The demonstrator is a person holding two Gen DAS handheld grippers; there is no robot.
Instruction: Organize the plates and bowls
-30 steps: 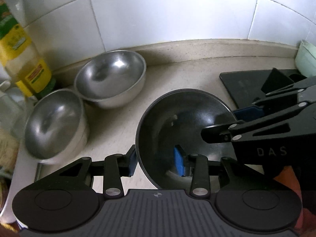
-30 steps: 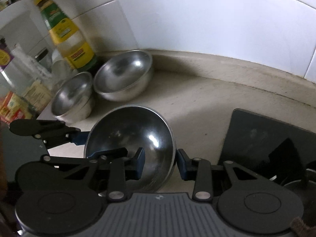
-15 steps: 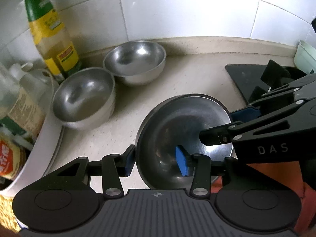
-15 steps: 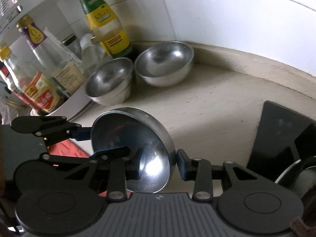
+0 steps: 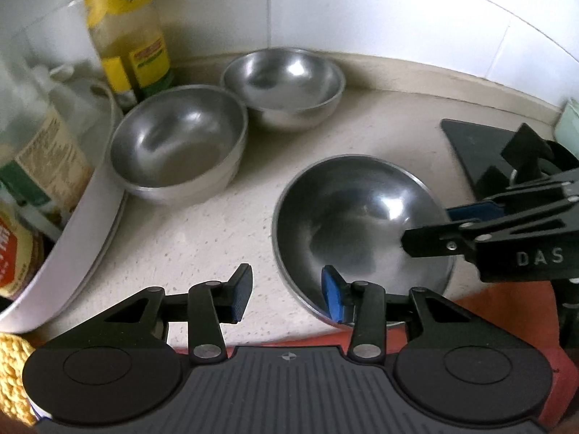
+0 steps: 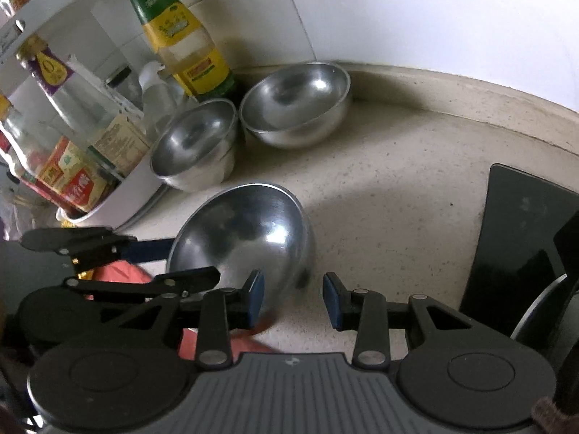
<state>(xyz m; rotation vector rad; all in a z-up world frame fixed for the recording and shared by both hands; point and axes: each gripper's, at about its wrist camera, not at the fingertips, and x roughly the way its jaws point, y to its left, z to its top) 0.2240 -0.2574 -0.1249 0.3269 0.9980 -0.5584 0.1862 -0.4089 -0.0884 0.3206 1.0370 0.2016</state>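
A steel bowl hangs tilted at the counter's front edge. My right gripper is shut on its rim, one finger inside and one outside; in the left wrist view the right gripper comes in from the right. My left gripper straddles the bowl's near rim with jaws open. Its right pad sits inside the bowl, while its left pad stands clear of the wall. Two nested steel bowls and a single steel bowl rest near the wall.
A yellow-labelled oil bottle stands in the corner behind the bowls. A white rack with several bottles fills the left. A black stove top lies at the right. Orange cloth shows below the counter edge.
Both grippers and the bowl have drawn back from the wall toward the counter's front edge, bringing the bottles into view. The left gripper's jaws have widened and its left pad has come off the rim.
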